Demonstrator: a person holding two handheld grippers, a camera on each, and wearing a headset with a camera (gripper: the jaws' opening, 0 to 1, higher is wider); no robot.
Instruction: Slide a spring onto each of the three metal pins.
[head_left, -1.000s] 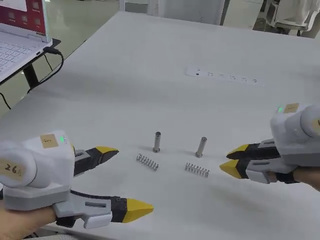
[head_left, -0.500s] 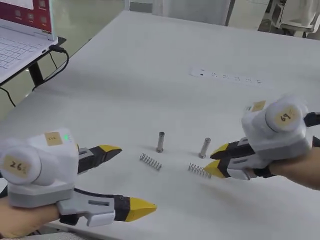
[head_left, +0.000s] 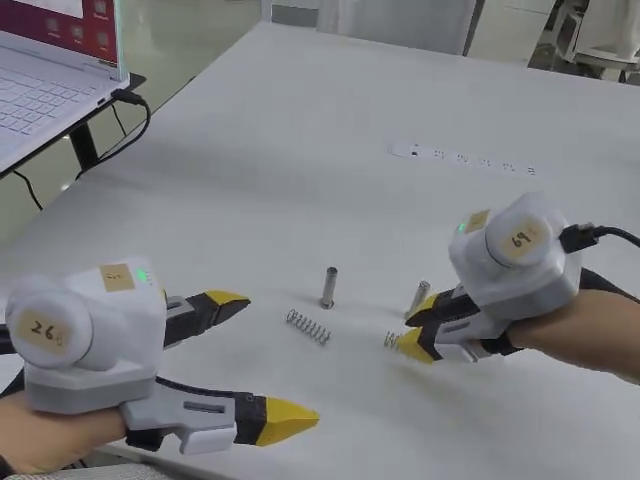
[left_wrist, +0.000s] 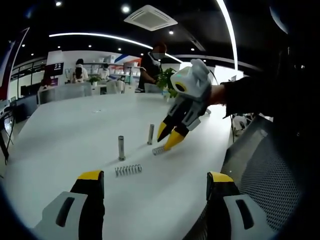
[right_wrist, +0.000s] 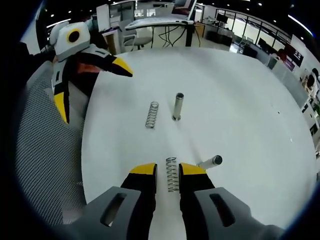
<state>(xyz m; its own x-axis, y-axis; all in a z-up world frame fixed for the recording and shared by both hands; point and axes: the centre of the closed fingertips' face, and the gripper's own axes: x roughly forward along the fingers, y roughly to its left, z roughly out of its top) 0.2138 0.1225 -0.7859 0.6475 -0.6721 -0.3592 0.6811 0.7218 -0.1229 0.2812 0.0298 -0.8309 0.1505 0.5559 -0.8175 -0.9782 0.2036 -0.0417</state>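
The right tongs (head_left: 408, 332) are down at the white surface (head_left: 300, 180) with their yellow tips slightly parted. One spring (right_wrist: 171, 174) lies flat between them, running lengthwise along the slot. In the right gripper view one jaw looks to be against the coils, while a sliver of surface shows between the coils and the other jaw. So the tongs straddle the spring without pinching it. Just beside those tips a metal pin (head_left: 420, 297) rises from the surface; whether it stands quite straight I cannot tell.

The other spring (head_left: 308, 326) lies loose on the surface between the two pairs of tongs, apart from both. A second pin (head_left: 329, 287) stands upright just behind it, near the coils but not touching them. No spring sits on either pin.

The left tongs (head_left: 280, 357) hang near the front edge of the surface, jaws spread wide and holding nothing. They point toward the loose spring, which lies a little ahead of their tips.

Farther back a white power strip (head_left: 460, 157) lies flat on the surface. An open laptop (head_left: 50, 90) sits off to the left on its own stand.
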